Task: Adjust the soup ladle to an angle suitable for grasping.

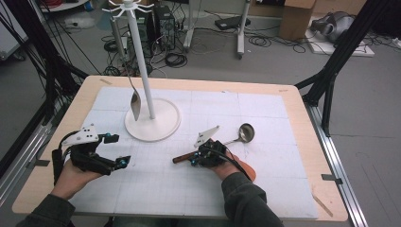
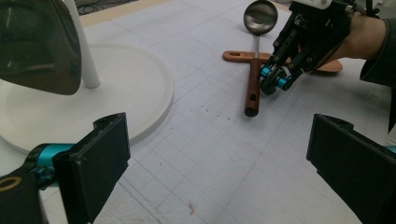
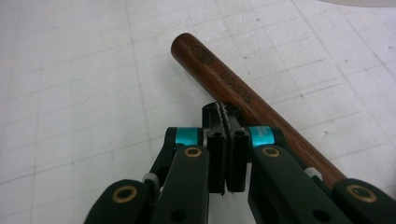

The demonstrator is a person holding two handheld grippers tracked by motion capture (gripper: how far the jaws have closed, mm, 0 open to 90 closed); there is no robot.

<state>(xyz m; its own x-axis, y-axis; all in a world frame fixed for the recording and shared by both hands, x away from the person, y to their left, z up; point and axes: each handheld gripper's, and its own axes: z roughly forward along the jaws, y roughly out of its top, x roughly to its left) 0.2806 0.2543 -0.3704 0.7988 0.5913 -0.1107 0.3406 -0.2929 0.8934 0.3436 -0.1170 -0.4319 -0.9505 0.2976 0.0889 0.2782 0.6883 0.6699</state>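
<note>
One ladle, one wooden spatula, one hanging spoon, one white stand.

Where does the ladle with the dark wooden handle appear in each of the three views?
High view: the ladle lies right of centre on the white mat, bowl up-right, handle running down-left under the right gripper.
Left gripper view: upper middle, bowl at the top edge, handle running down across a wooden spatula.
Right gripper view: its handle runs diagonally behind the shut jaws.
Shared landmark: the handle's dark rounded end.
</note>
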